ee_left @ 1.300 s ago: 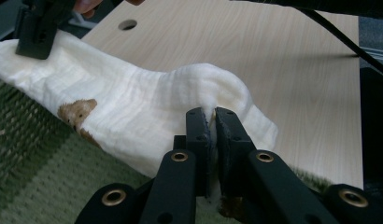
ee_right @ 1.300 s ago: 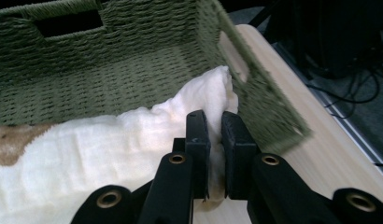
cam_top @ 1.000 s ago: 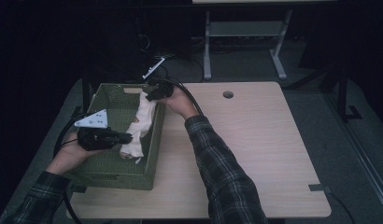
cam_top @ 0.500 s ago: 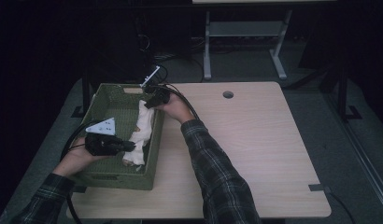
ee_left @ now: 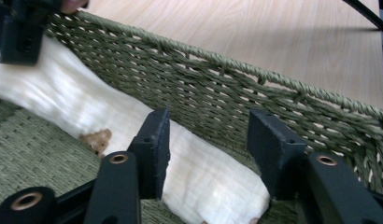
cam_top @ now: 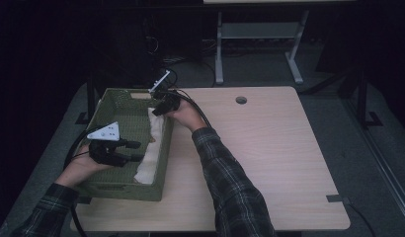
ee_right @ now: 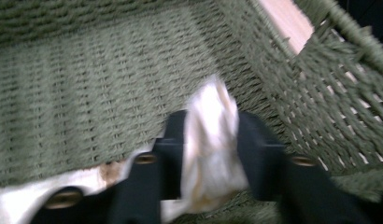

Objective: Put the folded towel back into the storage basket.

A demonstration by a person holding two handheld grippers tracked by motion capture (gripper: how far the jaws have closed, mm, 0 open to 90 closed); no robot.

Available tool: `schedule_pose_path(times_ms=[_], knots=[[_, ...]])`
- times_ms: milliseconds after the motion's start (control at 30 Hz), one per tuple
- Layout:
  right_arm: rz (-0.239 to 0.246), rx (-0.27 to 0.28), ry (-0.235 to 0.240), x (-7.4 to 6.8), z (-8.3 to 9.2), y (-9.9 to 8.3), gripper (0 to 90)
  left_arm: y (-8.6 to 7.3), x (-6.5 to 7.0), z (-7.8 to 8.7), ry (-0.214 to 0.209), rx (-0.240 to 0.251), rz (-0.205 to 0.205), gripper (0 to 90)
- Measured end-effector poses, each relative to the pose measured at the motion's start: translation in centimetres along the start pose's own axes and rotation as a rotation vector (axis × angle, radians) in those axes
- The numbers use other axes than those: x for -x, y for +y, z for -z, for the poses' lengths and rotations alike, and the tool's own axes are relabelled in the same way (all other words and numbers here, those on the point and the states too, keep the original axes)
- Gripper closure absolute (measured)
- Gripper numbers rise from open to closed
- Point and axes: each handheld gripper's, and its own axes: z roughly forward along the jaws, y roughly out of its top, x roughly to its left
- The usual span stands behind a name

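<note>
**Cloth in the basket, both tongs easing off**

You had both tongs inside the green woven basket (cam_top: 107, 183), which sat on the left part of the desk (cam_top: 269, 148). The white cloth (cam_top: 150, 154) lay in a long strip along the basket's right wall, running from the far end toward the near one, with a small brown patch on it about midway.

Your left tongs (cam_top: 137, 151) pointed across the basket toward the cloth's near stretch. Their jaws had just been opening — in the left gripper view the left tongs (ee_left: 209, 154) stood apart with a clear gap, the cloth (ee_left: 110, 121) lying below and past them against the wall, and neither pad pressed on it. The left pad hung just over the cloth's edge; the right pad was close to the weave of the wall.

Your right tongs (cam_top: 161, 109) reached down at the far end of the basket, at the top end of the cloth. Their jaws had also just been opening. In the right gripper view, which was blurred, a bunched fold of cloth (ee_right: 210, 140) stood up between the jaws of the right tongs (ee_right: 210, 149), and the pads sat so close on either side that you could not tell whether they still pinched it or had let go. Behind the fold the basket floor (ee_right: 87, 84) and its wall showed, with a sliver of desk beyond the rim.
</note>
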Motion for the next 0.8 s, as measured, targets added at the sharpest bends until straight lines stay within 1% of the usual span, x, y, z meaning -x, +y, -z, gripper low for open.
schedule_pose_path(times_ms=[100,133,167,200,267,367,433,500,533,633,700,800], knots=[[-0.006,0.031,-0.016,0.0,0.9,0.1,46.9,0.4,0.0,0.1,0.016,0.017,0.017,43.0],[-0.008,0.037,-0.02,0.0,1.2,0.1,44.8,0.7,0.0,0.2,0.022,0.033,0.03,42.4],[-0.019,0.054,-0.025,-0.2,1.9,0.1,43.1,0.8,0.1,0.3,0.025,0.044,0.037,41.3],[-0.012,0.063,-0.031,-0.1,2.3,0.0,41.8,1.2,0.1,0.4,0.032,0.063,0.046,40.7],[-0.016,0.082,-0.034,-0.2,3.5,-0.1,39.5,1.7,0.3,0.4,0.048,0.083,0.063,39.3],[-0.025,0.095,-0.041,-0.1,5.1,-0.7,36.9,2.6,0.6,0.0,0.078,0.08,0.069,37.4],[-0.032,0.1,-0.052,0.1,6.2,-1.5,35.0,3.1,0.8,-0.4,0.08,0.078,0.071,35.8],[-0.024,0.101,-0.072,0.3,7.3,-2.4,32.2,3.7,1.1,-1.1,0.093,0.076,0.084,34.2],[-0.03,0.104,-0.078,0.4,7.9,-2.9,30.8,4.1,1.2,-1.4,0.101,0.065,0.086,33.6],[-0.036,0.11,-0.095,0.6,9.7,-4.5,28.4,4.9,1.7,-2.3,0.12,0.066,0.098,32.4],[-0.04,0.116,-0.107,0.7,10.7,-5.6,27.2,5.6,2.1,-3.0,0.136,0.069,0.104,32.0],[-0.047,0.109,-0.123,0.6,11.9,-7.0,25.3,6.6,3.0,-4.0,0.155,0.065,0.117,31.8]])
